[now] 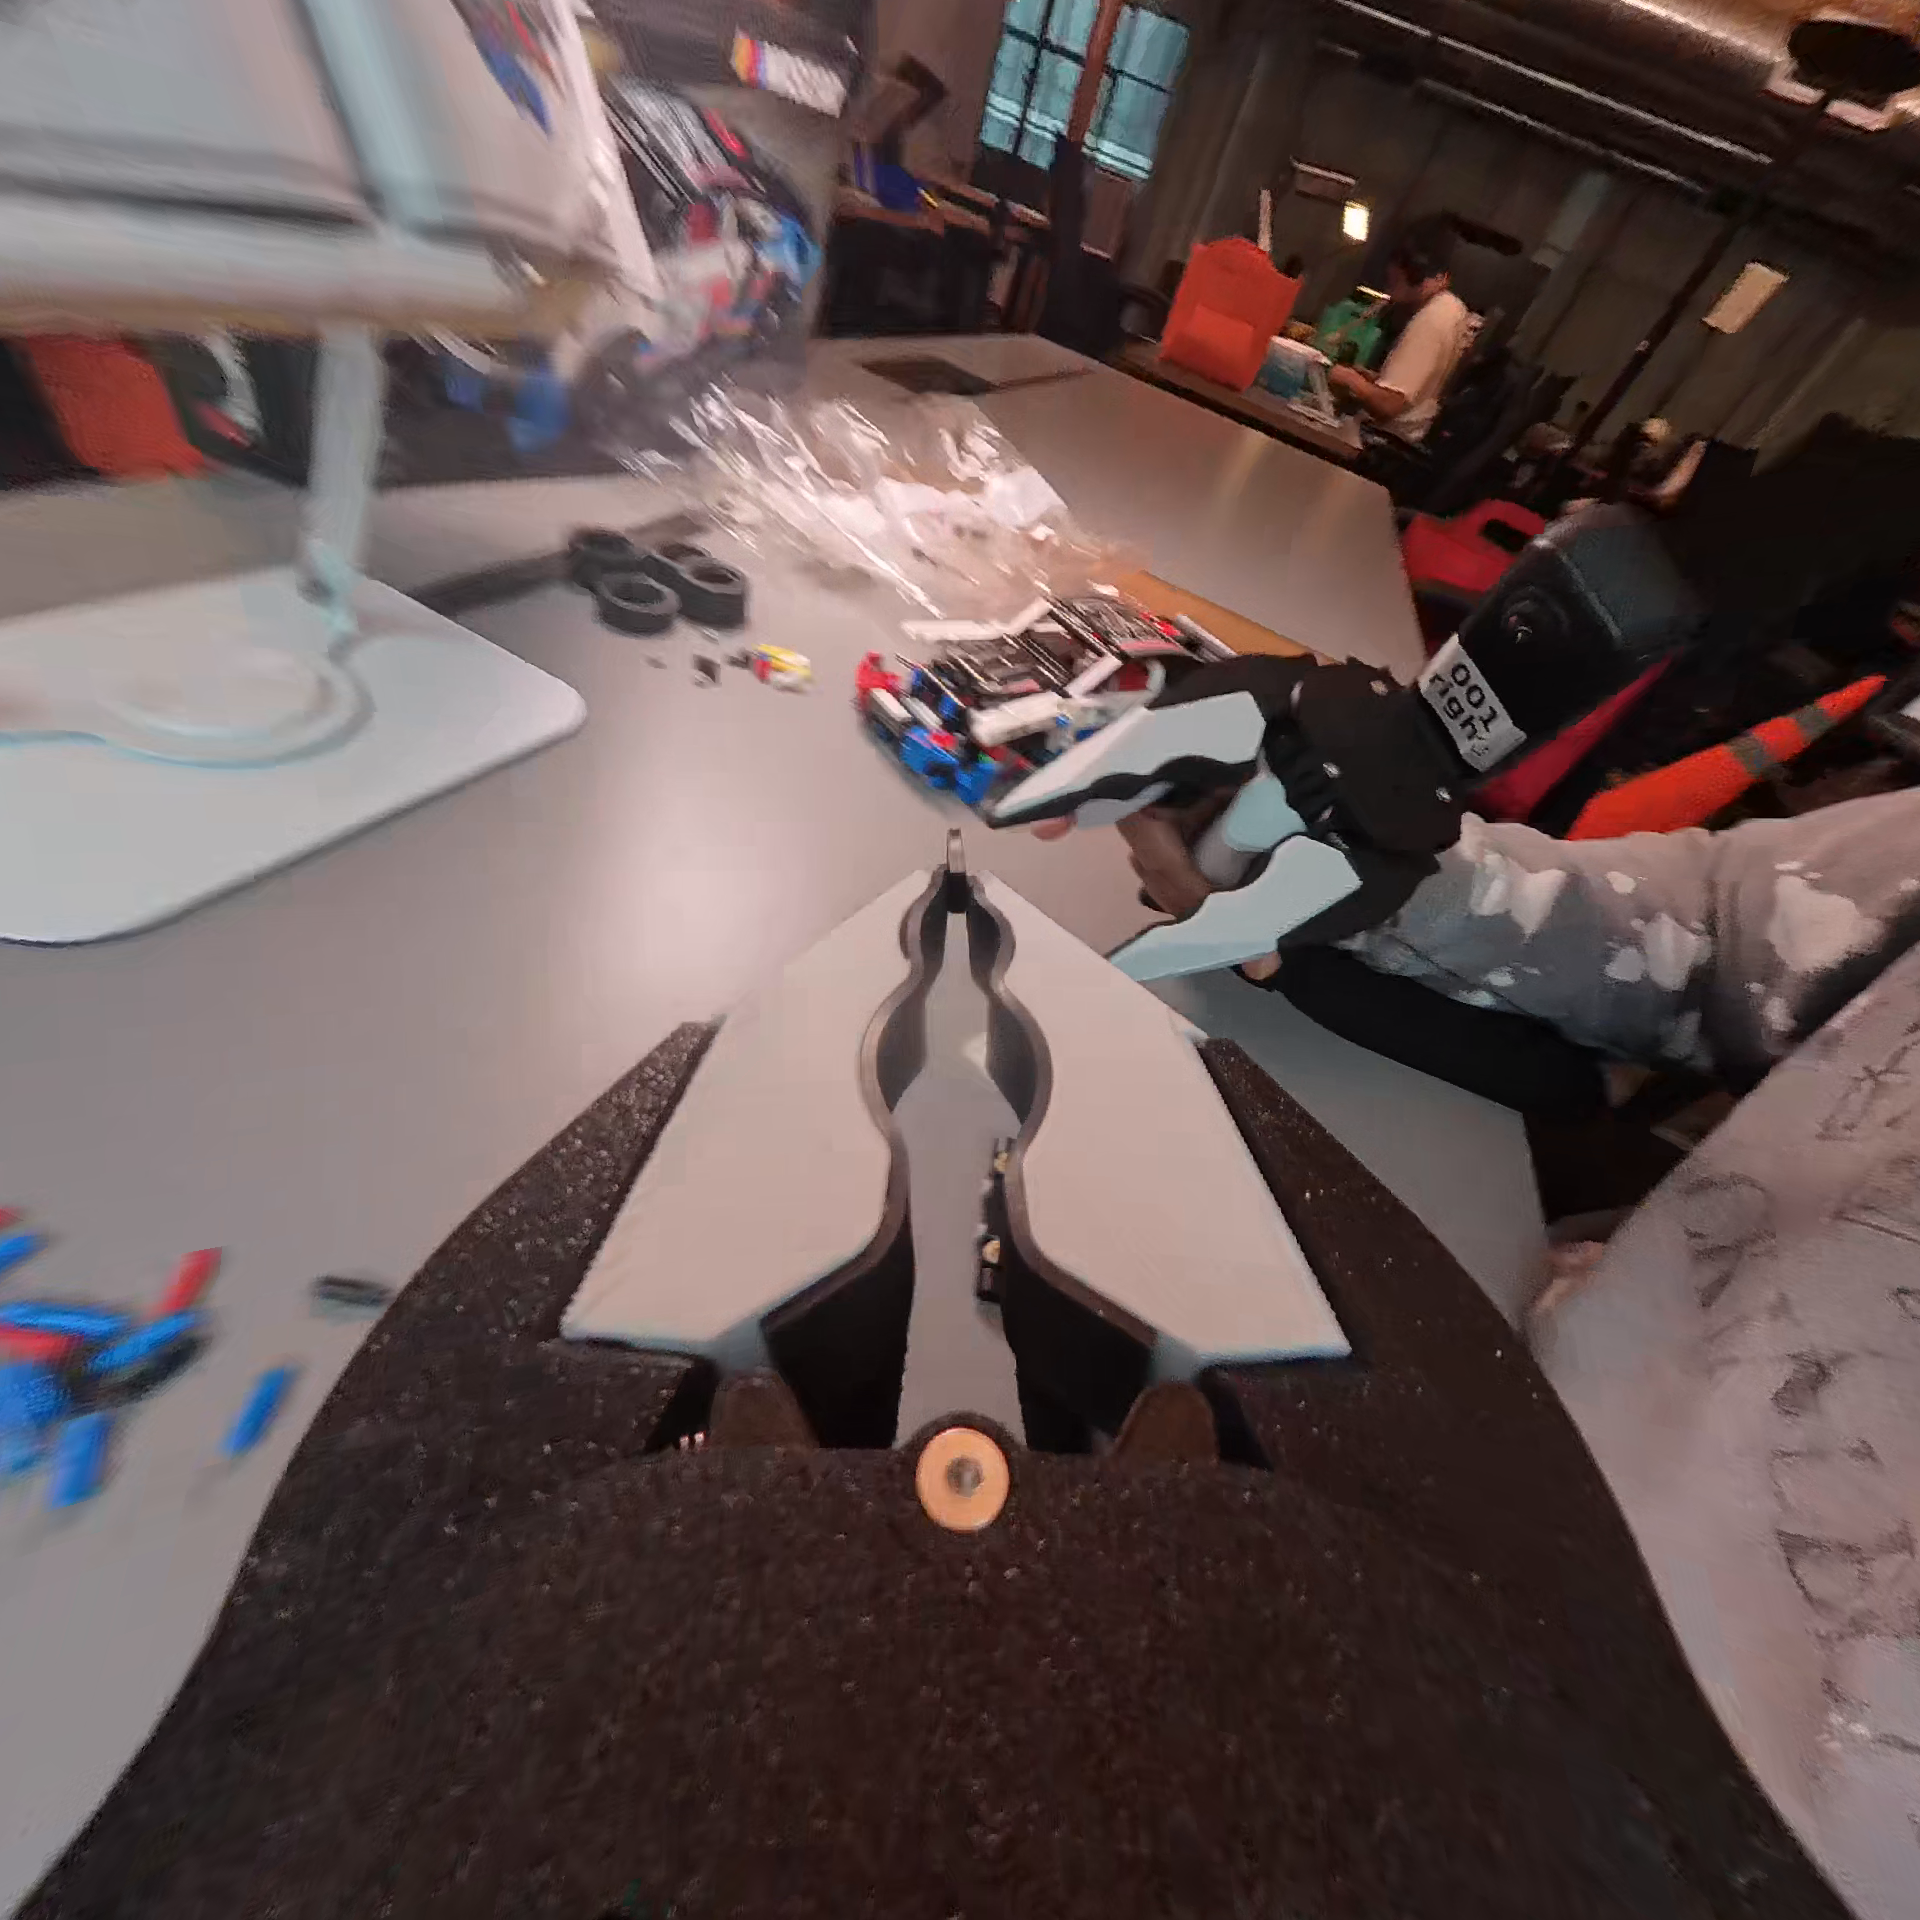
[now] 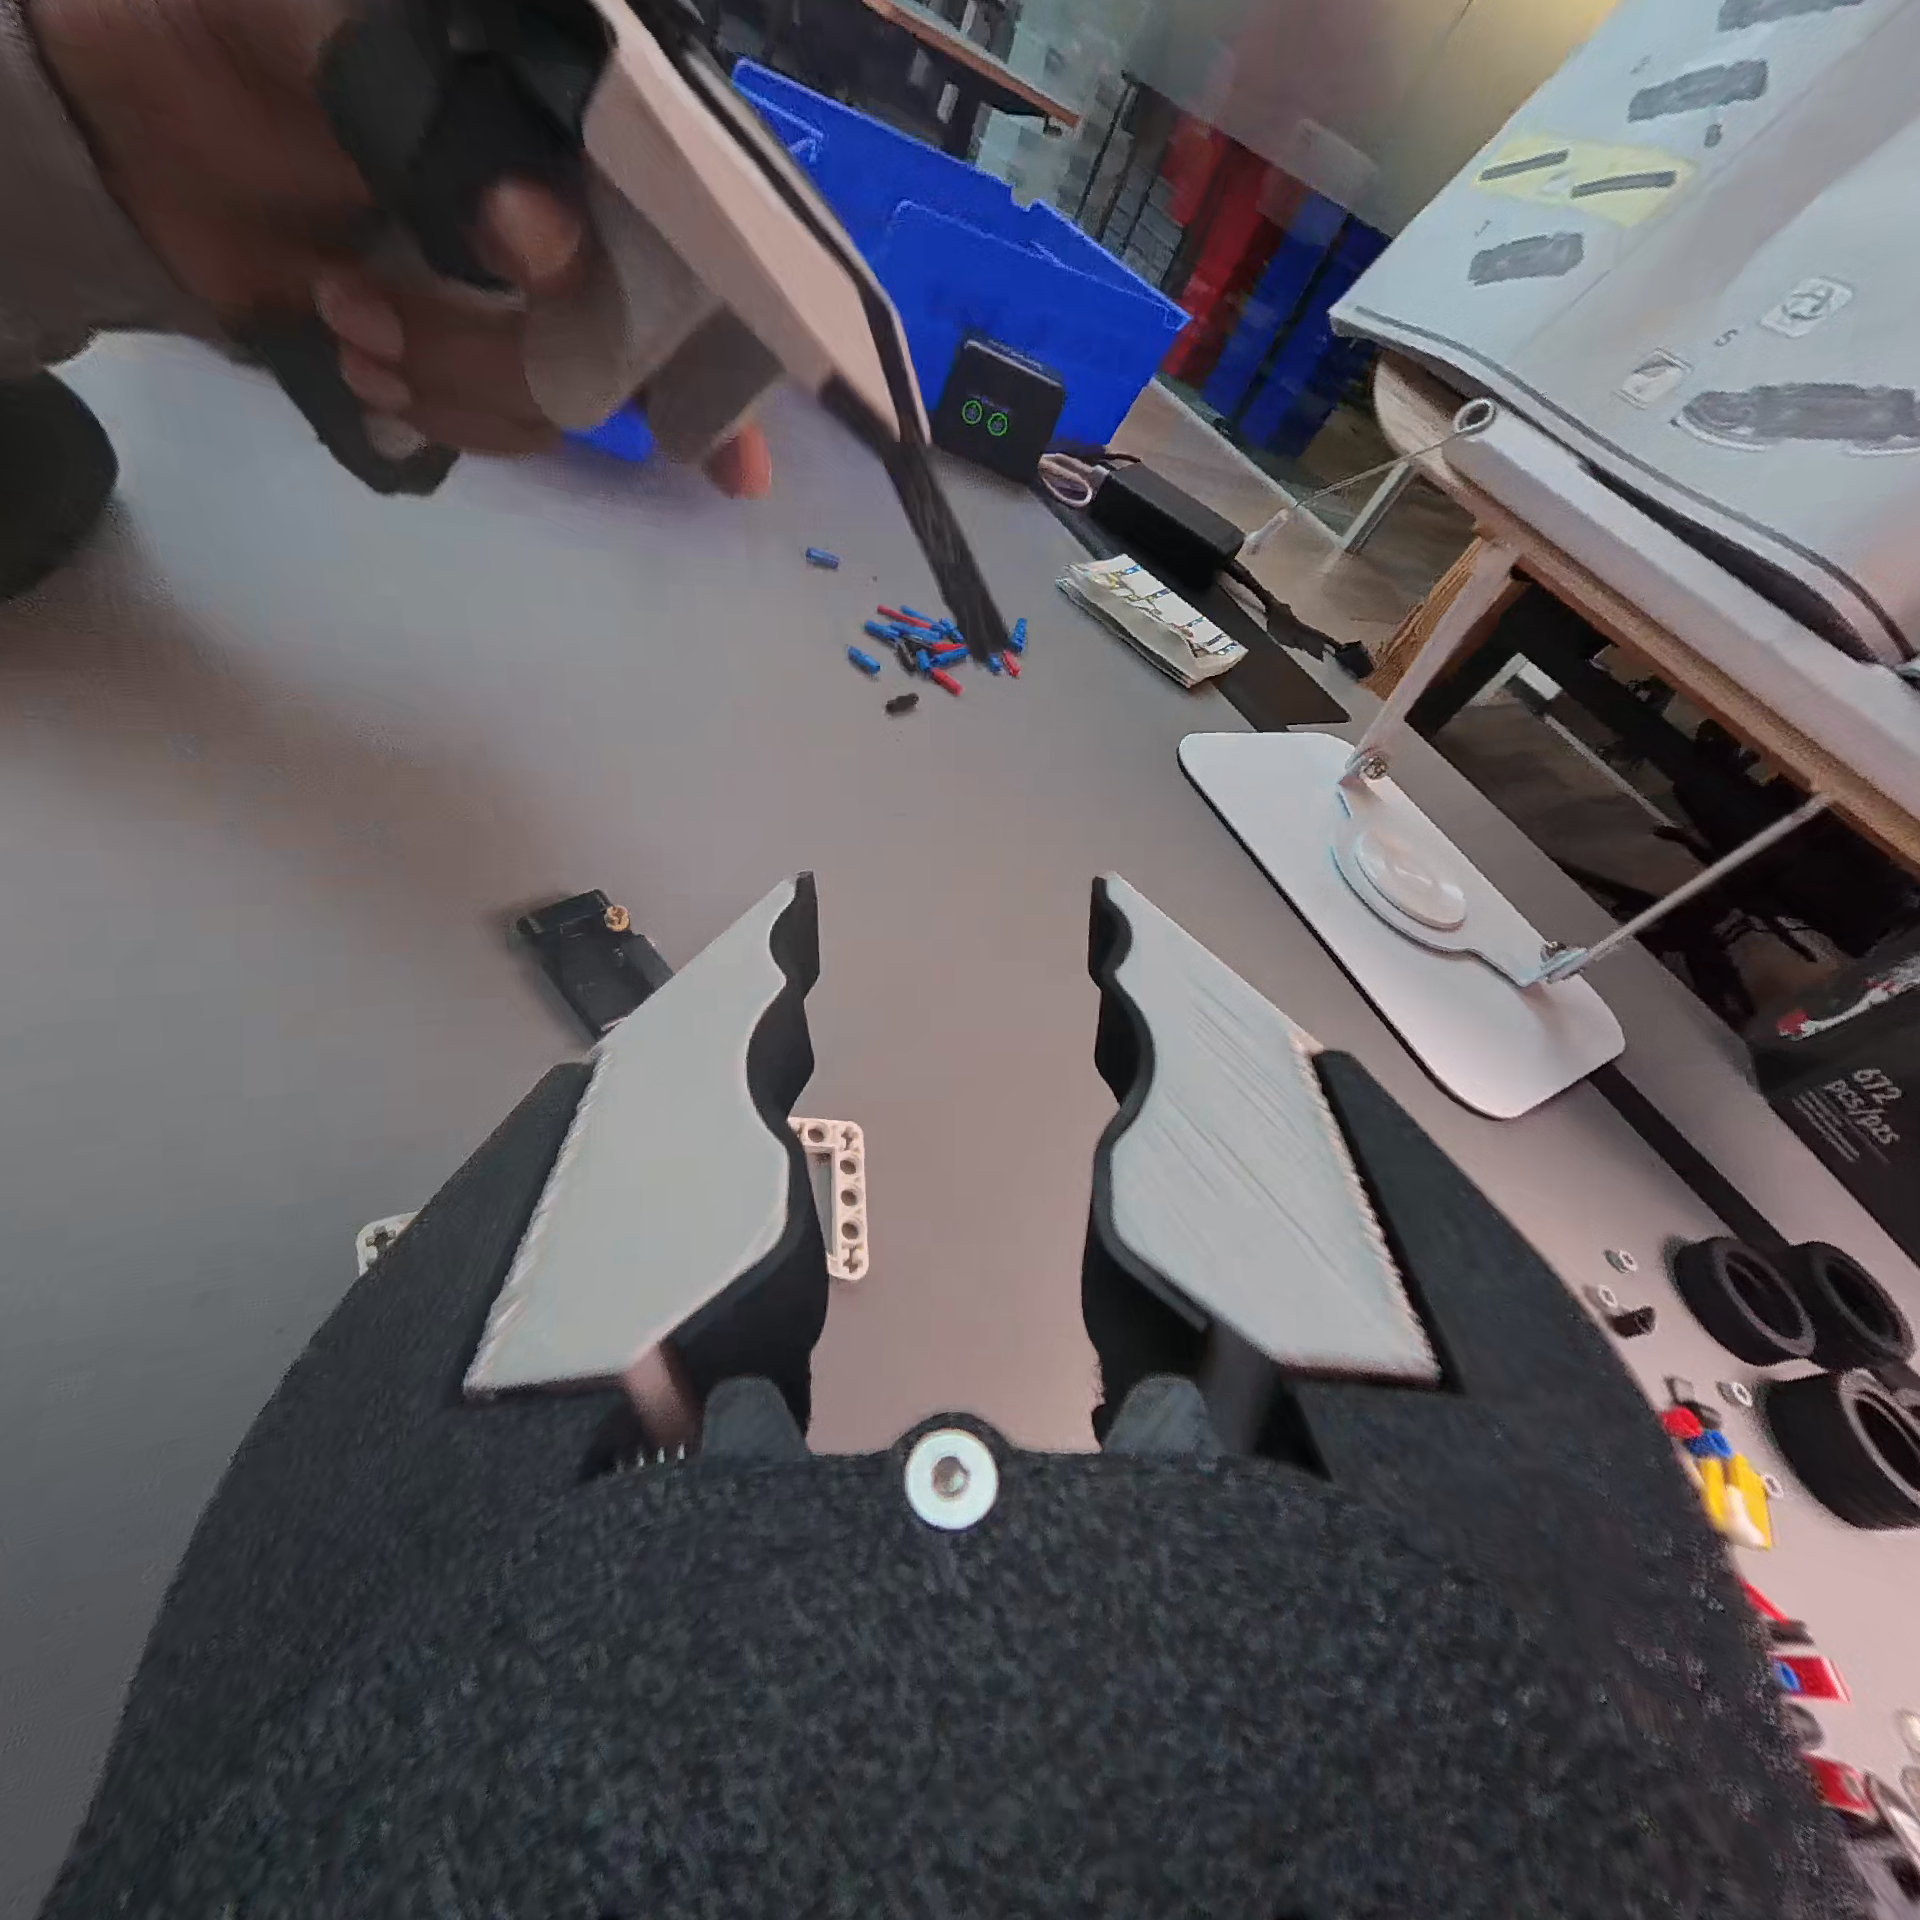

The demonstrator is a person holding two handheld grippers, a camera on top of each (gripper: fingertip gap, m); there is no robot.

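My left gripper (image 1: pixel 954 896) is shut, and a small grey pin (image 1: pixel 954 854) sticks out from between its tips above the grey table (image 1: pixel 644 894). In the right wrist view the left gripper (image 2: pixel 982 623) is blurred, with its tips over a scatter of blue, red and black pins (image 2: pixel 920 644). My right gripper (image 2: pixel 951 894) is open and empty above the table, with a white L-shaped beam (image 2: pixel 840 1195) under its left finger and a black piece (image 2: pixel 592 956) to its left. In the left wrist view the right gripper (image 1: pixel 1055 888) hangs open just in front of a part-built toy car (image 1: pixel 1029 696).
A white stand base (image 2: pixel 1403 914) carries a raised booklet. Black tyres (image 2: pixel 1797 1320) and small parts lie at the right. A folded sheet (image 2: pixel 1153 613), a black device (image 2: pixel 997 405) and a blue bin (image 2: pixel 966 260) stand farther back. Clear plastic bags (image 1: pixel 883 488) lie behind the car. There is about 9 centimetres between the tips of the two grippers. Measured from the fingertips, the black piece (image 2: pixel 592 956) is 8 centimetres or so from the right gripper and 15 centimetres from the left.
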